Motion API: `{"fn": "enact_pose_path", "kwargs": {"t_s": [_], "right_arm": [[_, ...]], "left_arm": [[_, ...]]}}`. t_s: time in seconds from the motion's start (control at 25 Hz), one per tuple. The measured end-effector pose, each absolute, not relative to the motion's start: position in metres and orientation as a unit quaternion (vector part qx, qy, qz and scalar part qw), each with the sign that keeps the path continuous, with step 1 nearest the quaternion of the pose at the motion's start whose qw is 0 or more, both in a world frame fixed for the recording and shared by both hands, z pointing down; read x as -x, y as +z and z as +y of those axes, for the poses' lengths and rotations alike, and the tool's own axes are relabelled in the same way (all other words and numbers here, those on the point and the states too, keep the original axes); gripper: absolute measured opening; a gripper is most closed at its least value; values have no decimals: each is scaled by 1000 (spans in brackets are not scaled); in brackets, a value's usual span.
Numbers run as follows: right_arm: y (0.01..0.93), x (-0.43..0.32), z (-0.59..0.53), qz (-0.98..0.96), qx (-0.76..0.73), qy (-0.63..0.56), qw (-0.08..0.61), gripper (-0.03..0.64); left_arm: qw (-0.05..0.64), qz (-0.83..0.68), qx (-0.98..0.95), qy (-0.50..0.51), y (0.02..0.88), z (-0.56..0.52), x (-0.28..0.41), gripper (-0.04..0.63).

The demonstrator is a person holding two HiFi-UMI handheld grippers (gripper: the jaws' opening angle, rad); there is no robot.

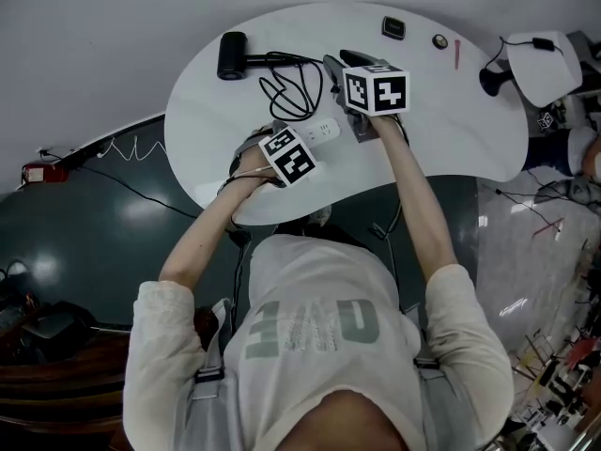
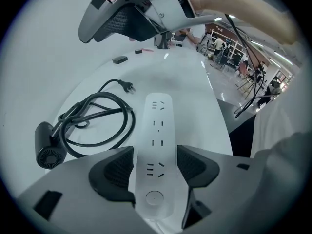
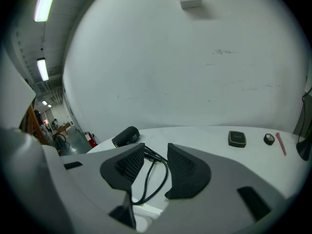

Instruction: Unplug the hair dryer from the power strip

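**Scene inventory: white table, two handheld grippers**

1. Power strip [image 2: 158,116]: white, lying flat on the table [image 2: 195,91]. In the left gripper view it runs up the middle of the frame and every socket is empty. The right gripper view shows only a white corner of it at the bottom edge.
2. Left gripper [image 2: 155,150]: clamped on the near end of the power strip, one pad against each long side, just above the round button.
3. Right gripper [image 3: 156,152]: jaws apart and holding nothing; cord and table show through the gap. In the left gripper view it hangs at the top of the frame, clear of the table.
4. Hair dryer [image 2: 48,150]: black, lying on its side at lower left of the left gripper view and at upper left of the table in the head view.
5. Cord [image 2: 130,116]: loosely coiled between dryer and strip.
6. Plug [image 2: 128,87]: lying loose on the table left of the strip's far end. Only the left gripper view shows it clearly.
7. Right gripper view only, right side: small black box [image 3: 236,138], round dark item [image 3: 268,139], red pen [image 3: 281,143].
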State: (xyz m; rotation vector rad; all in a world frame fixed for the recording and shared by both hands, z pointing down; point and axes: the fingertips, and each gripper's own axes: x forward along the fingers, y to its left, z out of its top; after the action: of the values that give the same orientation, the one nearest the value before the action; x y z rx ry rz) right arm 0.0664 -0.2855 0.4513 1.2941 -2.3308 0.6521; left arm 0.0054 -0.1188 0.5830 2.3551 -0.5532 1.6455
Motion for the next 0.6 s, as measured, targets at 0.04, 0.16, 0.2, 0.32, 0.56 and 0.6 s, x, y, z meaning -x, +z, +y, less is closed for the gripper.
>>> {"fn": "enact_pose_path", "kwargs": {"t_s": [0.04, 0.16, 0.2, 0.32, 0.56, 0.6], "right_arm": [[449, -66, -283, -833, -461, 239, 191, 137], [438, -65, -278, -838, -461, 230, 179, 140], [432, -63, -277, -842, -460, 220, 174, 140], [403, -58, -269, -853, -463, 184, 158, 140], [314, -48, -242, -871, -474, 82, 101, 140], [297, -47, -236, -872, -477, 63, 88, 140]], "left_arm": [[106, -190, -804, 554, 578, -119, -7, 278], [104, -211, -818, 525, 553, -125, -11, 276], [106, -220, -824, 511, 542, -127, -12, 276], [103, -247, -841, 471, 501, -136, -15, 275], [63, -349, -865, 354, 400, -166, -11, 211], [57, -367, -867, 331, 382, -169, -8, 195]]}}
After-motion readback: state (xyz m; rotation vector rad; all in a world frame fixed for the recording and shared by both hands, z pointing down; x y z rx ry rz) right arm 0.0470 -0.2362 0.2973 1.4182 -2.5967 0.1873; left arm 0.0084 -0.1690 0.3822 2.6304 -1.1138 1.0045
